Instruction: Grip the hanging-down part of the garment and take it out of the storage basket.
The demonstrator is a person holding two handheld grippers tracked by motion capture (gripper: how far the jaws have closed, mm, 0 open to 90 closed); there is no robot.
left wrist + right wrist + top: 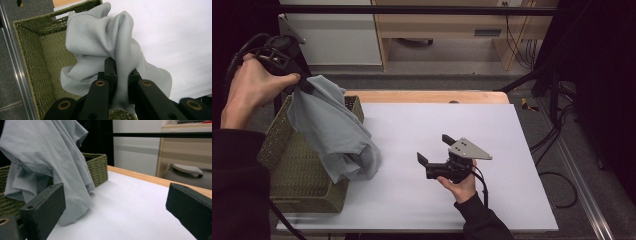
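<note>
One grey cloth (334, 132), one green woven basket (299, 175) and one white worktop (492, 145), with two handheld grippers at work: the left gripper (304, 86), the right gripper (435, 149), each carrying two black jaws.

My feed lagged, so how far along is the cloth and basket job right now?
Done: the left gripper is shut on the grey cloth, lifted above the green basket. In hand: the cloth's lower end drapes over the basket's rim onto the white table. Left: the right gripper waits open, holding nothing.
</note>
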